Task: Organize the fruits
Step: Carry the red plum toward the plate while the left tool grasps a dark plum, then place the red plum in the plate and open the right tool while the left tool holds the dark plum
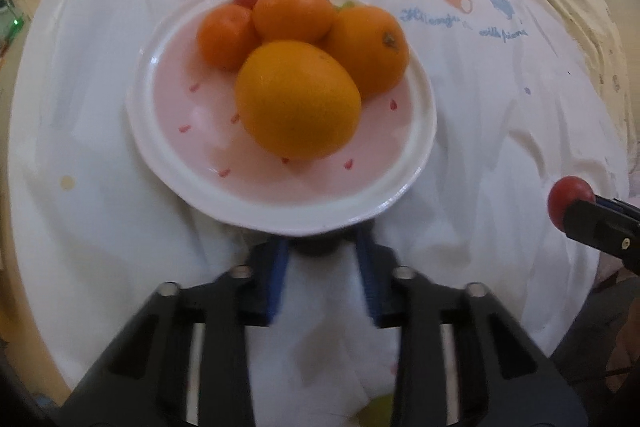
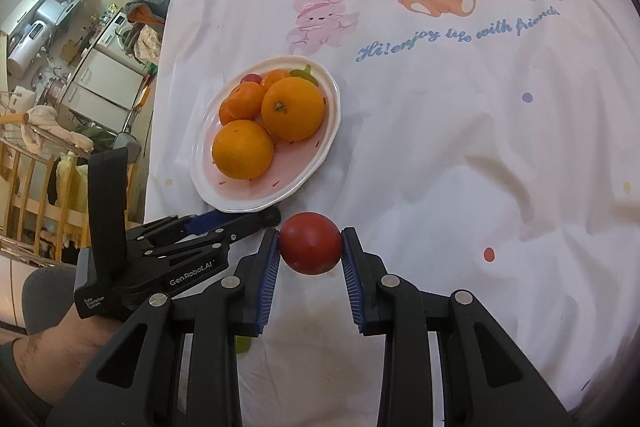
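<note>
Clamping red tomato [image 2: 311,243]: right hand-held gripper [image 2: 310,247]

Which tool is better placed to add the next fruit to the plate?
Right. The right tool already grips the red fruit just short of the plate; the left tool is empty at its rim.

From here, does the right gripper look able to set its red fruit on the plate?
Probably yes: the right gripper holds the red fruit just short of the plate, whose near pink area is bare, with nothing between them.
</note>
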`<state>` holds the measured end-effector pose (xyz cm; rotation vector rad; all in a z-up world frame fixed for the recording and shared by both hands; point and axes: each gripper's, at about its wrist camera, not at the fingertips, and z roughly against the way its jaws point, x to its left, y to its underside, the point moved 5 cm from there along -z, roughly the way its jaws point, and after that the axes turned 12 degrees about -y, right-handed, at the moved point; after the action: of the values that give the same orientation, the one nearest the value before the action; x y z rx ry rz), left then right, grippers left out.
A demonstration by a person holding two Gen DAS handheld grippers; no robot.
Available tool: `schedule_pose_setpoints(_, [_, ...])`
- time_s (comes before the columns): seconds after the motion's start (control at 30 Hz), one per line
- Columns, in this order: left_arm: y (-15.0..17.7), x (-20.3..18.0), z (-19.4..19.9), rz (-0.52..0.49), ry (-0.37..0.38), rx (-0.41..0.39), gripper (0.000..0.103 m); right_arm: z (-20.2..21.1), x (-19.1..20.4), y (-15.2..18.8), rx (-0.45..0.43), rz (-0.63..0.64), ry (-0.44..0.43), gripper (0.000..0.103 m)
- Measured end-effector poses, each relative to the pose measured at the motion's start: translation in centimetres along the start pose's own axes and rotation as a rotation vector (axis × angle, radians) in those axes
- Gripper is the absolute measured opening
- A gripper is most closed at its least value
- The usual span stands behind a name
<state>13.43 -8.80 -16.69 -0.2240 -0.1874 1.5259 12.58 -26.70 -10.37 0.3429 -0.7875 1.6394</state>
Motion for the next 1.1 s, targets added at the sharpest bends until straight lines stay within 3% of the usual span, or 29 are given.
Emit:
schedule_pose_setpoints(0.47, [1.7, 0.2, 1.4, -0.007, 0.004, 0.012, 0.019, -0.7, 0.5, 0.0, 0.011, 0.018, 0.018, 0.033])
schedule_pose_setpoints(0.83, [1.5, 4.3, 7.1, 0.104, -0.039, -0.049, 0.019, -2.0, 1.3, -0.5, 0.034, 0.047, 0.024, 0.033])
schedule_pose_setpoints(1.1, [0.7, 6.7, 8.1, 0.179, -0.032, -0.077, 0.019, -4.1, 2.2, -2.6, 0.057, 0.106, 0.047, 0.033])
